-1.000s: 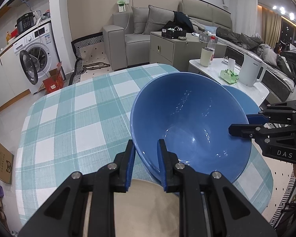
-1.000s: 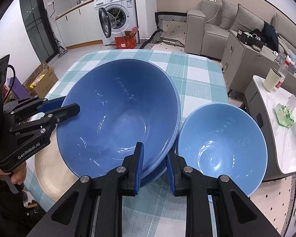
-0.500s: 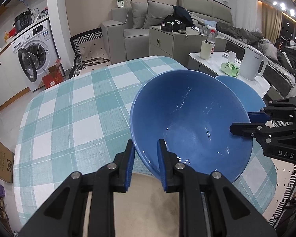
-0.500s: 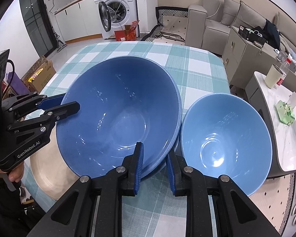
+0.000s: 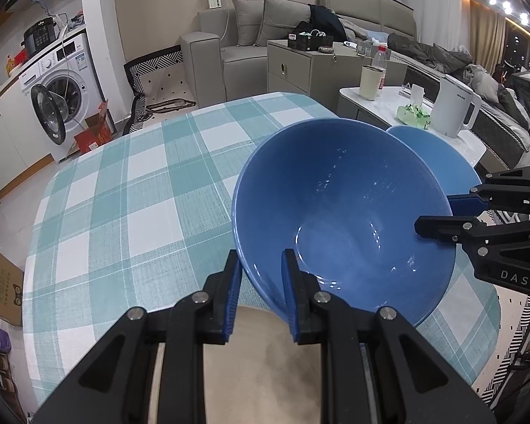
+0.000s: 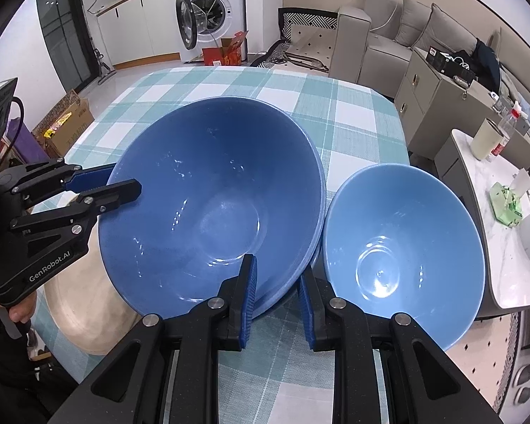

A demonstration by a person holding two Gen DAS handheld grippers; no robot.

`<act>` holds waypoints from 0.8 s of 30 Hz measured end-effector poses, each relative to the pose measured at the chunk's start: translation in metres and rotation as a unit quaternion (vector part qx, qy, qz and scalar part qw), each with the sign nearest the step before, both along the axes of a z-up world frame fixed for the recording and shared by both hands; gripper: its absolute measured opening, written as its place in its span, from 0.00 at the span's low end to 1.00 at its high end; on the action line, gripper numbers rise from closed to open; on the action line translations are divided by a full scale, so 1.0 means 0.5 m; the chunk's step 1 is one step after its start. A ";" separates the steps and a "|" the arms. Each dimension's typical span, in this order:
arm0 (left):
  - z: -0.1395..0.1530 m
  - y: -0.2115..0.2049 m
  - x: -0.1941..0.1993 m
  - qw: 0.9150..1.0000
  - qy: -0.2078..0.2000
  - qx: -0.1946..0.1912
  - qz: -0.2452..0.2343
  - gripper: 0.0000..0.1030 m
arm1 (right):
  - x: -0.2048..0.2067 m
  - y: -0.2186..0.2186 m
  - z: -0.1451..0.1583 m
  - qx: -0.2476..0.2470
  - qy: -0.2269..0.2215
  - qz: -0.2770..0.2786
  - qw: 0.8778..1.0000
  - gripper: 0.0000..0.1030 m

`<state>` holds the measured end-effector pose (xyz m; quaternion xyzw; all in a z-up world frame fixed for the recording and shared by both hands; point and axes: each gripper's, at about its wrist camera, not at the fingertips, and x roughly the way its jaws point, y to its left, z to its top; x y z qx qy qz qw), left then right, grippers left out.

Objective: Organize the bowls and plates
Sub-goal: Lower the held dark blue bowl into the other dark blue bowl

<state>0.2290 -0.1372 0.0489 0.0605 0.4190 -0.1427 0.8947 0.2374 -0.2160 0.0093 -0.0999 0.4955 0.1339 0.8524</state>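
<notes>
A large dark blue bowl [image 5: 342, 212] [image 6: 212, 205] is held tilted above the checked table by both grippers. My left gripper [image 5: 261, 265] is shut on its near rim; it also shows in the right wrist view [image 6: 123, 185] at the bowl's left rim. My right gripper [image 6: 275, 275] is shut on the rim, with a second blue rim nested under the bowl; it shows in the left wrist view [image 5: 438, 215]. A smaller light blue bowl [image 6: 402, 251] [image 5: 438, 162] sits upright to the right. A beige plate [image 6: 84, 304] [image 5: 265, 360] lies under the big bowl's left side.
The teal-and-white checked tablecloth [image 5: 130, 205] covers the table, bare at the far and left parts. A white side table [image 6: 505, 240] with a kettle [image 5: 452, 106], cup and tissue pack stands past the right edge. A washing machine and sofa lie beyond.
Both grippers have raised the large blue bowl slightly and kept their hold; the table looks a bit farther below. The light blue bowl and plate stay put.
</notes>
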 end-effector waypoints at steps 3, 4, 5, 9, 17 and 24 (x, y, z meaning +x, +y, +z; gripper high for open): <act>-0.003 -0.001 0.000 1.000 0.000 0.004 0.000 0.19 | -0.005 0.007 -0.001 -0.014 -0.004 0.002 1.000 0.22; -0.003 -0.001 0.000 1.000 0.000 0.005 -0.001 0.19 | -0.005 0.009 -0.001 -0.018 -0.005 0.002 1.000 0.22; -0.004 -0.001 0.000 1.000 0.001 0.005 -0.001 0.19 | -0.005 0.010 -0.001 -0.022 -0.006 0.002 1.000 0.22; -0.006 -0.005 -0.002 1.000 -0.001 0.013 -0.001 0.19 | -0.005 0.016 -0.002 -0.038 -0.009 0.005 0.999 0.23; -0.012 -0.007 -0.001 1.000 0.005 0.019 -0.005 0.19 | -0.009 0.029 -0.005 -0.066 -0.015 0.007 0.998 0.25; -0.014 -0.015 -0.003 1.000 0.009 0.024 -0.010 0.22 | -0.005 0.038 -0.011 -0.088 -0.013 0.014 0.996 0.33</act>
